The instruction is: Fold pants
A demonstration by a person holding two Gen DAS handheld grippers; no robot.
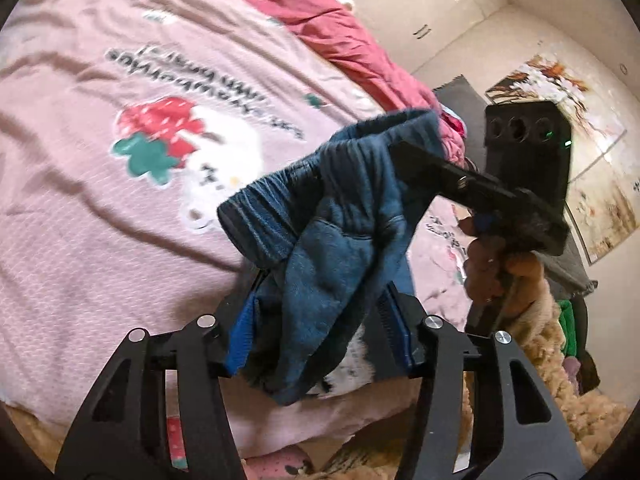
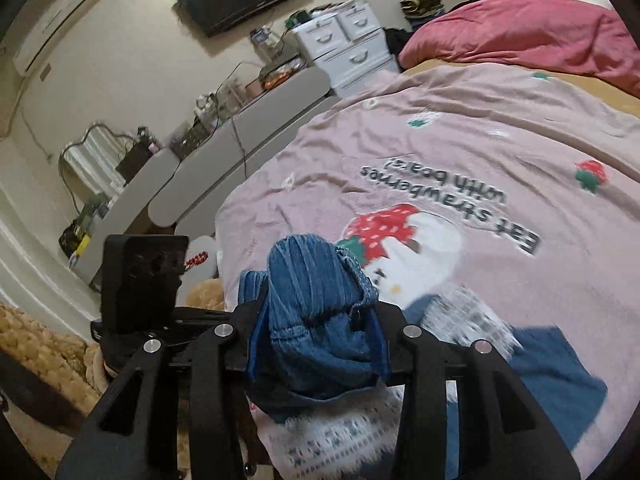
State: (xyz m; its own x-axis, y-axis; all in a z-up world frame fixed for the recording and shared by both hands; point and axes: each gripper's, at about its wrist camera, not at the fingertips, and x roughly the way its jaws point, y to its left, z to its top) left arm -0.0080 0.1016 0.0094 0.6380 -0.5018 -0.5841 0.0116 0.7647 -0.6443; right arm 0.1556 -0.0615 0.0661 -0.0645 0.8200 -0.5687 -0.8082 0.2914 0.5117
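Observation:
Small blue pants [image 1: 332, 248] with a ribbed elastic waistband hang in the air above the pink bed cover [image 1: 100, 200]. My left gripper [image 1: 320, 300] is shut on the fabric below the waistband. My right gripper [image 1: 404, 152] shows in the left wrist view, shut on the waistband's far end, held by a hand. In the right wrist view the right gripper [image 2: 316, 320] is shut on bunched blue pants [image 2: 316, 300], with the left gripper's body [image 2: 140, 280] at the left.
The bed cover [image 2: 460, 140] has a strawberry bear print. A red quilt [image 2: 520, 32] lies at the far end. A blue and white patterned garment [image 2: 540, 380] lies on the bed near me. White drawers [image 2: 348, 48] and a grey bench [image 2: 248, 128] stand beside the bed.

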